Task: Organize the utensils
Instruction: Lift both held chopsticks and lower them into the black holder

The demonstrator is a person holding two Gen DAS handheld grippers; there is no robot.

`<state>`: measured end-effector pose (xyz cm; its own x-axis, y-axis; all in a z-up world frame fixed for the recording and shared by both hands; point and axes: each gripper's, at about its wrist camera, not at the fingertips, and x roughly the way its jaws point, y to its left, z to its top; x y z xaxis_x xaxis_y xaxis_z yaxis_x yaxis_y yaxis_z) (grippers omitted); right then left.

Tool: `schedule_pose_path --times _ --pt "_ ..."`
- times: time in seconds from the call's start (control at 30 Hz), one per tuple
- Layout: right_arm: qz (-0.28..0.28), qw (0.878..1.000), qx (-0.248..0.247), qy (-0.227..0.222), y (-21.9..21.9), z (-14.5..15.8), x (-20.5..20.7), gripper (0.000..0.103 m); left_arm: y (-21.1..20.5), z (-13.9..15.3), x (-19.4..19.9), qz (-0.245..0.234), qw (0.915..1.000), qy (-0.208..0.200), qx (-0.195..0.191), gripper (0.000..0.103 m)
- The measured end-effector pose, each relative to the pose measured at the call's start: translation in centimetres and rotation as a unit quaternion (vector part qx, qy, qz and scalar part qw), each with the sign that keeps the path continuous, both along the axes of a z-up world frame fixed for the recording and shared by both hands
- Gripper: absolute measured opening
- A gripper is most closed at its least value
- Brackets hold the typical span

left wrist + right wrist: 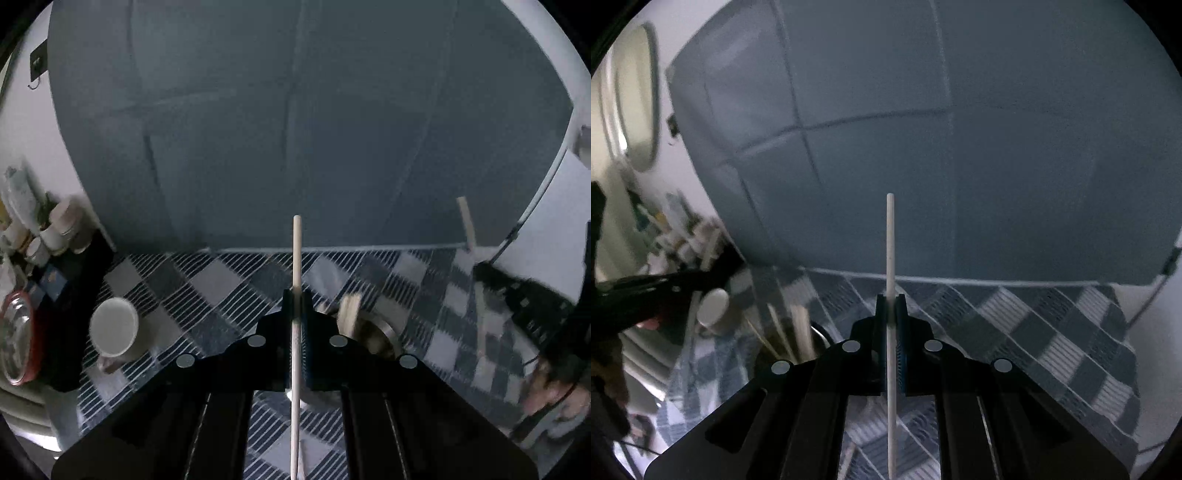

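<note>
Checked blue-and-white cloth [236,280] covers the counter below a dark blue backdrop. Left gripper [294,299] has its fingers clamped on a pale chopstick [296,251]; right gripper [891,302] is clamped on a second chopstick [890,236], both lifted clear. Each looks light, stiff and smooth, likely to pivot or slip; a mid-shaft hold suits. White mug [114,328] stands left. No legible writing.
</note>
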<state>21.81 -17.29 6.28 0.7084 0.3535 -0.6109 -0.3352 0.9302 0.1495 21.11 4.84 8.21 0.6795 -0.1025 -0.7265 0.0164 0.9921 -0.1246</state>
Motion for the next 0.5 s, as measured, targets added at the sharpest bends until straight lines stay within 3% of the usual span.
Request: schedule_pose_path --times 0.33,0.5 --pt "0.056 0.998 0.022 -0.023 5.0 1.4 1.3 0.005 -2.5 0.5 2.5 -0.029 0.9991 -0.025 -0.018 0.005" --pt "0.069 0.995 0.061 -0.032 6.1 1.1 2.0 0.005 -2.5 0.3 3.4 -0.03 0.9976 -0.05 -0.037 0.005"
